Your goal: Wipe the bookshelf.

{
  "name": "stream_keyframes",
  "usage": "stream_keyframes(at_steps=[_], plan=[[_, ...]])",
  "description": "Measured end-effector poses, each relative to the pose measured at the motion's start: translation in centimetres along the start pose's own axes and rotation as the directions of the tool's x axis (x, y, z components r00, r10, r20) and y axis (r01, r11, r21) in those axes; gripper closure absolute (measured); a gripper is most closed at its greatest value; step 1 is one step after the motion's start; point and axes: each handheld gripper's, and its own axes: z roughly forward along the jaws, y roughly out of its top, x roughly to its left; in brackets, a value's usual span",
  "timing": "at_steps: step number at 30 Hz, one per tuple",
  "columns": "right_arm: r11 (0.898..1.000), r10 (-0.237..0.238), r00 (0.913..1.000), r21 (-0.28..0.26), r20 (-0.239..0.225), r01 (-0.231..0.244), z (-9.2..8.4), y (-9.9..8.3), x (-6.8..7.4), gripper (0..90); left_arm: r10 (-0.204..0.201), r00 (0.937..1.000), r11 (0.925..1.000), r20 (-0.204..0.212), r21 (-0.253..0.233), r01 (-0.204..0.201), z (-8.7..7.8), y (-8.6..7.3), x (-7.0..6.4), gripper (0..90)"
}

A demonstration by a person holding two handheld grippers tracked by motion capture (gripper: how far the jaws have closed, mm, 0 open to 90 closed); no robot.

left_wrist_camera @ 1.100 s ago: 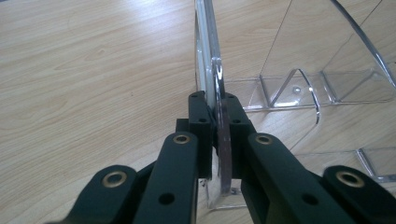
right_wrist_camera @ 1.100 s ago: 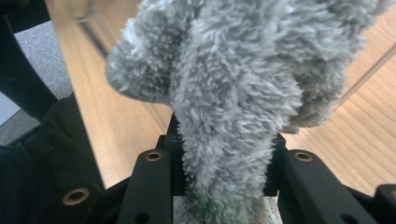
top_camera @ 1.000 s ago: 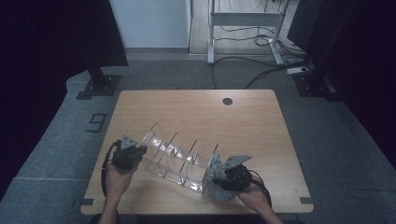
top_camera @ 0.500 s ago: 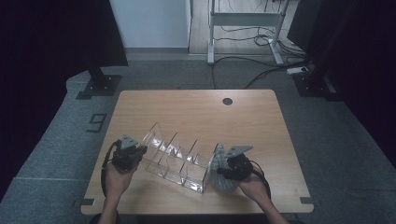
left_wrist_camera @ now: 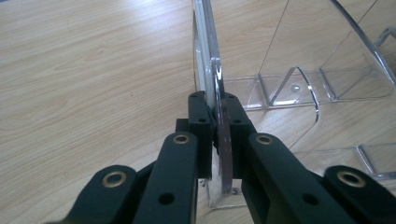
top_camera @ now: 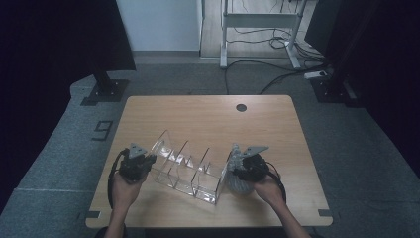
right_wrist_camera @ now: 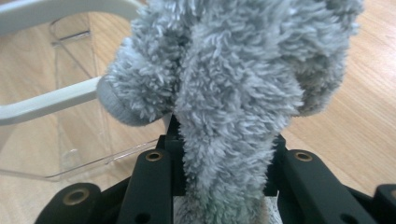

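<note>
On the light wooden desk [top_camera: 208,114], a clear acrylic organiser with upright divider walls [top_camera: 185,166] is lying slantwise, running from about ten o'clock down toward four o'clock in the high view, near the person's edge of the desk. The left hand-held gripper [top_camera: 144,163] is sitting at the organiser's nine o'clock end, and in the left gripper view its two black jaws are pressing together on the transparent end wall of that organiser [left_wrist_camera: 215,93], the thin clear edge rising straight up toward twelve o'clock between them. Beyond that wall, toward one and two o'clock in the same view, the see-through compartments and their curved dividers are lying flat on the wood. The right hand-held gripper [top_camera: 237,168] is resting at the organiser's three o'clock end, its grey three-cornered plate pointing toward one o'clock. Its jaws are clamping a fluffy grey microfibre cloth [right_wrist_camera: 224,93], which is bulging up out of them and covering most of the right gripper view; in the high view the cloth [top_camera: 238,184] is bunching beneath the gripper, right against the organiser's end wall. At nine o'clock in the right gripper view, clear organiser panels with pale edges are showing just beside the cloth. The person's hands are coming in from six o'clock, one behind each gripper.
</note>
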Motion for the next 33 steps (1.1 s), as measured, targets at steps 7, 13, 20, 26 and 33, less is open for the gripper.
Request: stream_keyframes(at_steps=[7,13,20,26,33], plan=[[1.0,-0.001,0.9997,0.012,0.026,0.001,0.6,0.0,-0.3,65.6,-0.005,1.0,1.0,-0.003,-0.002,0.005,0.0,0.0,0.0,85.3],[0.999,0.001,0.9995,0.046,0.032,-0.003,1.6,-0.4,-0.4,65.6,-0.009,0.9999,1.0,-0.005,-0.003,0.009,0.1,0.0,0.0,85.3],[0.997,-0.003,0.9991,0.078,0.041,-0.001,2.6,-0.9,-0.3,65.7,-0.016,0.9998,0.9999,-0.008,-0.005,0.016,0.1,0.0,-0.1,85.4],[0.997,-0.002,0.999,0.082,0.044,-0.001,2.9,-1.1,-0.3,65.6,-0.026,0.9996,0.9996,-0.012,-0.008,0.026,0.1,0.0,-0.1,85.4],[0.996,0.004,0.9991,0.086,0.043,-0.008,2.7,-1.2,0.1,65.3,-0.04,0.9987,0.9991,-0.031,-0.012,0.04,0.2,0.0,-0.3,85.5]])
